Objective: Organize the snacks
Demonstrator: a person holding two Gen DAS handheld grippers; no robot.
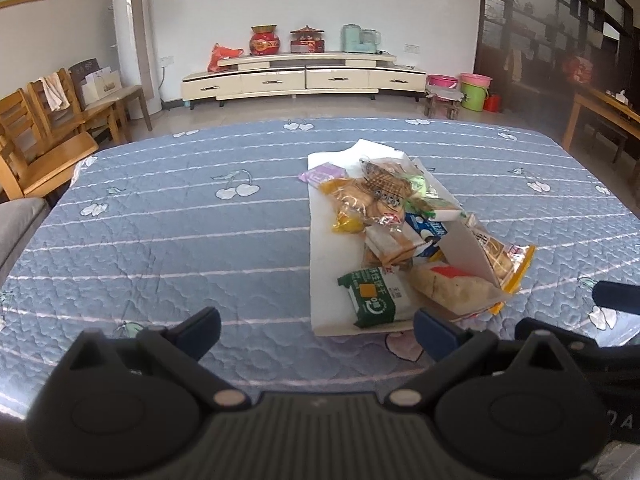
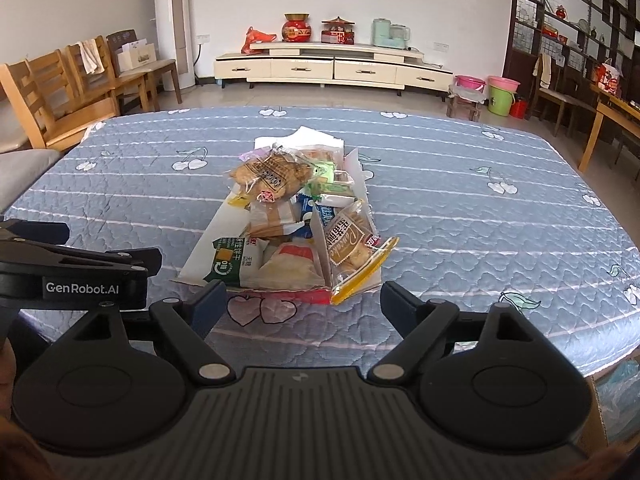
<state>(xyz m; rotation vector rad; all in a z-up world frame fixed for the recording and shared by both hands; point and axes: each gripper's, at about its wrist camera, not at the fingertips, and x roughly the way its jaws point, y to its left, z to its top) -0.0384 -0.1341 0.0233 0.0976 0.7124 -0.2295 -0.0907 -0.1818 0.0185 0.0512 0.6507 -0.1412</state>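
A heap of wrapped snacks [image 2: 288, 220] lies on a flattened white box [image 1: 328, 240] mid-surface: clear cookie bags at 12 o'clock, a green-and-white packet [image 2: 230, 260] at 7, a yellow-edged pancake bag [image 2: 356, 252] at 4.

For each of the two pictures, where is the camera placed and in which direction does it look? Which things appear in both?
Left wrist: on the left gripper, looking forward and down over the table at the snack pile; its open fingers show, and the right gripper at the right edge.
Right wrist: on the right gripper, facing the same pile from further right; open fingers show, the left gripper at the left edge.
Shared: pile, table, TV cabinet.
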